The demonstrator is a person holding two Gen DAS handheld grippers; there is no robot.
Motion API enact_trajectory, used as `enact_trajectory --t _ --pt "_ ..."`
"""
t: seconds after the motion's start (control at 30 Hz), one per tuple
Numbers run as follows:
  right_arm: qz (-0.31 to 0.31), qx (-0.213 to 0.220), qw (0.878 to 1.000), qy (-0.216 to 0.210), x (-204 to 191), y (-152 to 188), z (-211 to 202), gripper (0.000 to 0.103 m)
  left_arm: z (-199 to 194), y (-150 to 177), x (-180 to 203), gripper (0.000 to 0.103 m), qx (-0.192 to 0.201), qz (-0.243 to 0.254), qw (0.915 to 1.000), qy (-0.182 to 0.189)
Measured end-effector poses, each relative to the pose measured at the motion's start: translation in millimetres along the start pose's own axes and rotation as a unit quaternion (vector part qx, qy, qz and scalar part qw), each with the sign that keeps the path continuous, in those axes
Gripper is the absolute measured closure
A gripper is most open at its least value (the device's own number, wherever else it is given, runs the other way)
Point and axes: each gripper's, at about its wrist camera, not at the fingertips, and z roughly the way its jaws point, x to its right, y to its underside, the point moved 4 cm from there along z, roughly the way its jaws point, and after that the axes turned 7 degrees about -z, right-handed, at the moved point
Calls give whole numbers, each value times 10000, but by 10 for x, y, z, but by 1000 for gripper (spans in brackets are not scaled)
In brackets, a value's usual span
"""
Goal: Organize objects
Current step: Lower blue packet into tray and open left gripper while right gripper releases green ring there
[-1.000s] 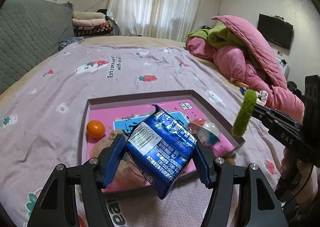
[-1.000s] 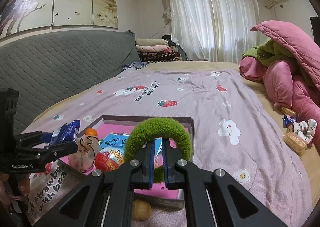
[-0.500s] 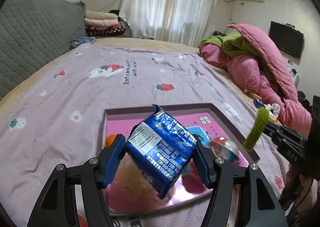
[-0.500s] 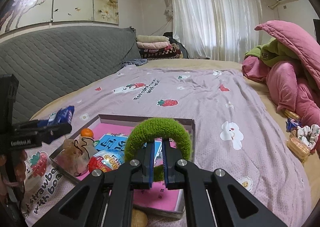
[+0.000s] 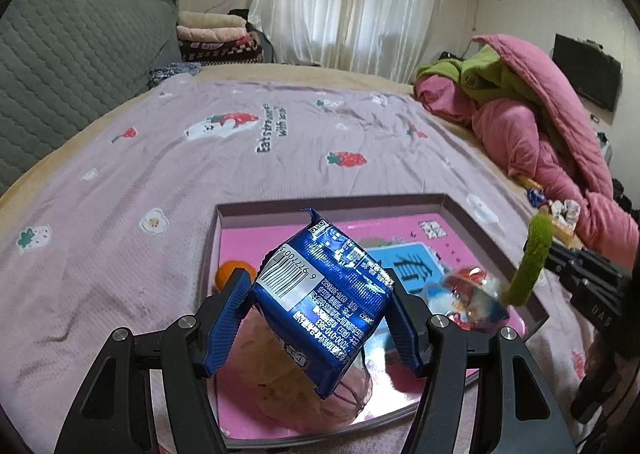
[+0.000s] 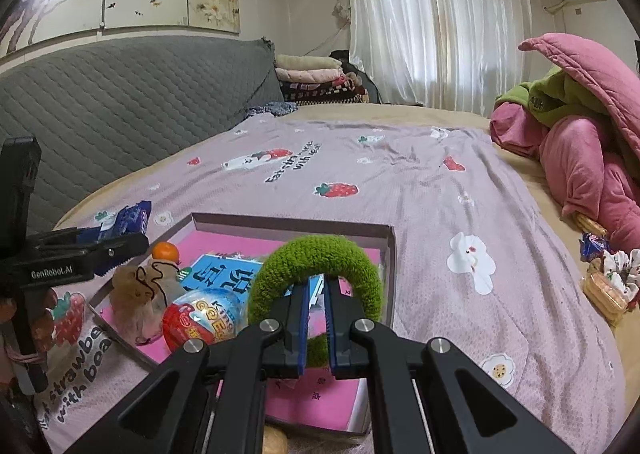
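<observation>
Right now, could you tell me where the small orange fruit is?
The small orange fruit lies inside the pink tray at its far left corner, just beyond the brown drawstring pouch; in the left wrist view it peeks out behind the left gripper.

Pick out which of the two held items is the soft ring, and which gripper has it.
The green fuzzy hair tie, pinched in the right gripper. The left gripper instead holds a blue foil snack packet, flat-sided with a barcode.

Bed [image 5: 168, 189] under lilac strawberry-print sheet, shallow pink-lined box tray [image 5: 332, 205], heaped pink quilt [image 5: 532, 133], small snacks [image 6: 600, 286]
</observation>
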Motion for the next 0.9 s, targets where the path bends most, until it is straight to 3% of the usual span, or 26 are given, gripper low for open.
enact_trajectory --t 0.9 --pt "-8 -441 9990 -49 -24 182 221 95 390 205 148 36 -344 243 9991 -34"
